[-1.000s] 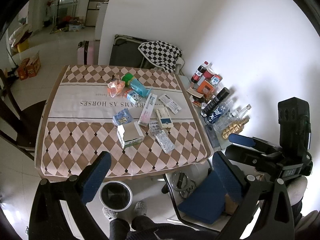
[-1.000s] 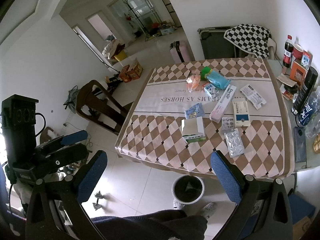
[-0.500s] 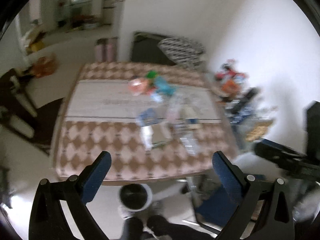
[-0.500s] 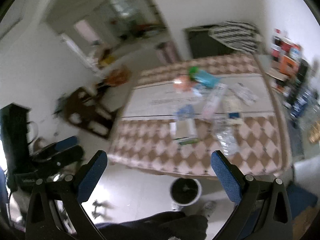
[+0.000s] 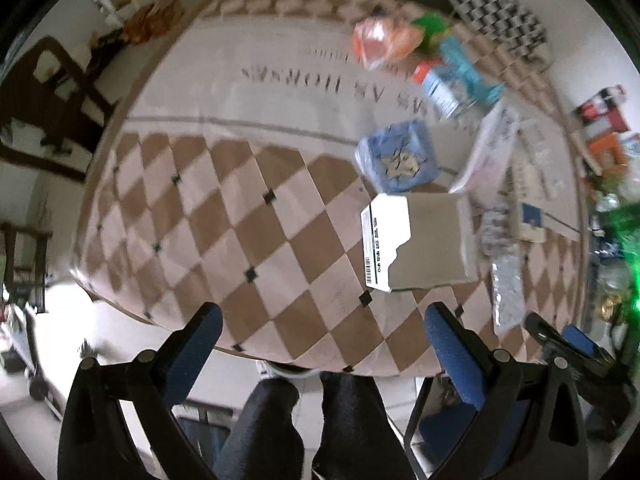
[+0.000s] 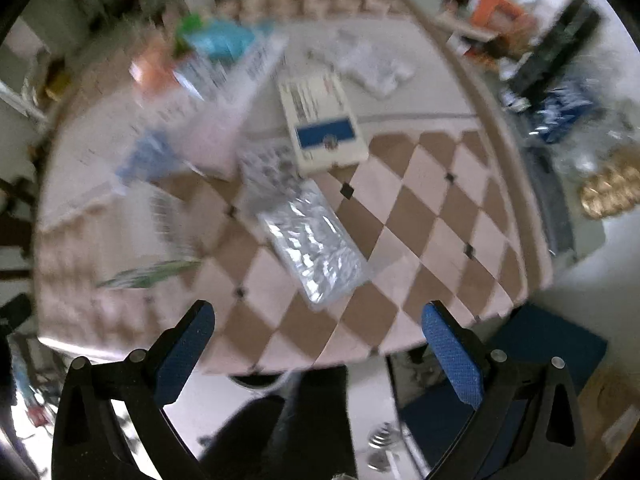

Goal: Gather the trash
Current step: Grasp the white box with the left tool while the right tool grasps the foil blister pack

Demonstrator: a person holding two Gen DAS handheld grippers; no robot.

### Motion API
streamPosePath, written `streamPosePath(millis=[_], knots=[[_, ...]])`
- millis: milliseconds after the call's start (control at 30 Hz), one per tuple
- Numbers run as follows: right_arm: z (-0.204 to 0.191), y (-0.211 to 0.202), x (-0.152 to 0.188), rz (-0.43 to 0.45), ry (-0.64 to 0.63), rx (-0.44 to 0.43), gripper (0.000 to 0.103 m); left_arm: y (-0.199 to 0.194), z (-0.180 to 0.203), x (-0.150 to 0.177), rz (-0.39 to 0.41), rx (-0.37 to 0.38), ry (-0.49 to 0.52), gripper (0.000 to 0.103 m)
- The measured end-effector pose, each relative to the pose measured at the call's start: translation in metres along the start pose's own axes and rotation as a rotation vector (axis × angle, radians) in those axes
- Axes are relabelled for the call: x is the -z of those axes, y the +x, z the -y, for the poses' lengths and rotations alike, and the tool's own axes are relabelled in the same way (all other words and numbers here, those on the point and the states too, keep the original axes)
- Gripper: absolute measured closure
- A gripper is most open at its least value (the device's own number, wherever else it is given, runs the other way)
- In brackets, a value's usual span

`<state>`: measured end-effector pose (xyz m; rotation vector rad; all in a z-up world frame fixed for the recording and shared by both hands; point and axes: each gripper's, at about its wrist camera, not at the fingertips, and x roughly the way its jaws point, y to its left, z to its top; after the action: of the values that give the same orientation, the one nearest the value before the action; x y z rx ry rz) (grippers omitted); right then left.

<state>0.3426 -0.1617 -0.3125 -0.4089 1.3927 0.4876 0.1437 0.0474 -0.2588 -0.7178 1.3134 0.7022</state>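
Trash lies on a table with a brown-and-cream diamond cloth (image 5: pixel 240 216). In the left wrist view I see an open cardboard box (image 5: pixel 420 248), a blue packet (image 5: pixel 400 160), an orange wrapper (image 5: pixel 380 40) and a long white box (image 5: pixel 488 148). My left gripper (image 5: pixel 320 340) is open and empty over the table's near edge, short of the cardboard box. In the right wrist view a silver blister pack (image 6: pixel 312 240) lies just ahead, with a white-and-blue medicine box (image 6: pixel 324 120) beyond it. My right gripper (image 6: pixel 318 336) is open and empty above the near edge.
Bottles and boxes (image 6: pixel 560 60) crowd a side surface right of the table. A dark wooden chair (image 5: pixel 44 92) stands at the left. A blue stool (image 6: pixel 540 352) sits below the table's right corner. My legs (image 5: pixel 304 420) are under the grippers. The other gripper (image 5: pixel 576 352) shows at the right.
Both grippers have moved forward and down toward the table, so the trash looks much larger. Both stay open and empty.
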Motion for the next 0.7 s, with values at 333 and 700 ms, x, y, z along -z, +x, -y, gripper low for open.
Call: streamPosePath(millis=[333,700], knots=[[-0.009,0.111,-0.046,-0.146,-0.17,0.002,0.013,0.047,0.052,-0.026,-0.172,0.063,-0.083,0.0],[0.025,0.108,-0.052,-0.192,-0.169,0.008,0.031,0.1,0.081,-0.056,-0.25,-0.02,-0.03,0.009]])
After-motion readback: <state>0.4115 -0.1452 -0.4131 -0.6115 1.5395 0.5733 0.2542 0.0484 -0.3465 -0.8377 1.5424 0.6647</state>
